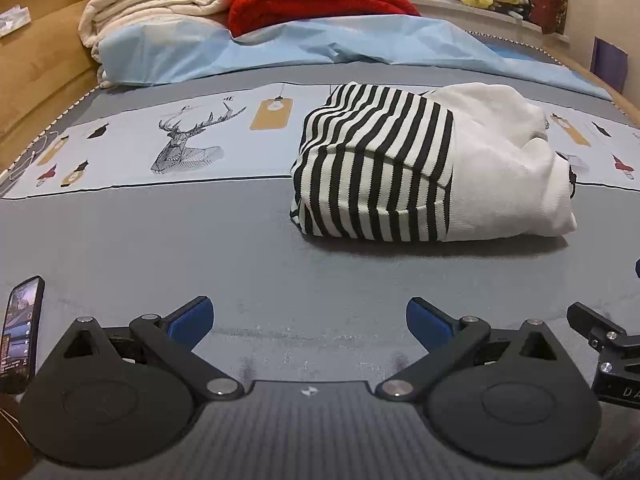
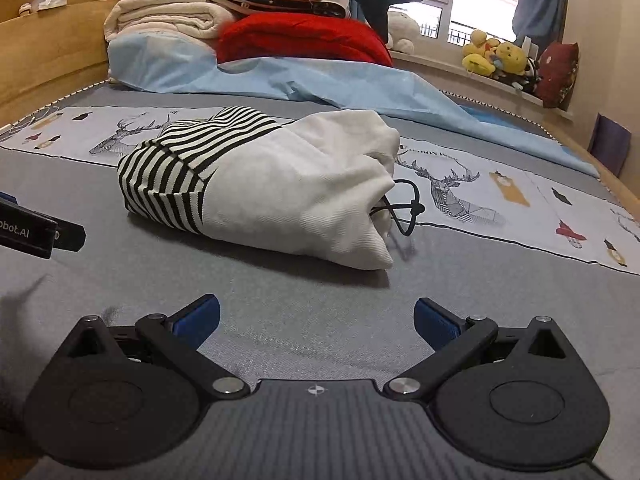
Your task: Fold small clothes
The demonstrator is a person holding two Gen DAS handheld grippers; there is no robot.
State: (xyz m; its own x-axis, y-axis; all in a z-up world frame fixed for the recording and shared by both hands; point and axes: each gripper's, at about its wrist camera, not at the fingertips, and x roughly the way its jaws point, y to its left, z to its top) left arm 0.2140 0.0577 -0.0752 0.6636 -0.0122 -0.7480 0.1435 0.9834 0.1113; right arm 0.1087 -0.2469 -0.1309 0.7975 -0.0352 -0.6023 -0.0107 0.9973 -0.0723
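Note:
A small garment, black-and-white striped on the left and plain white on the right, lies folded into a compact bundle on the grey bed sheet. In the right wrist view the garment shows a black drawstring hanging out at its right end. My left gripper is open and empty, low over the sheet, in front of and left of the bundle. My right gripper is open and empty, just in front of the bundle. Neither touches the garment.
A phone lies at the left. Folded blankets, a red blanket and a light blue sheet pile up at the back. A wooden headboard runs along the left. Plush toys sit on the window sill.

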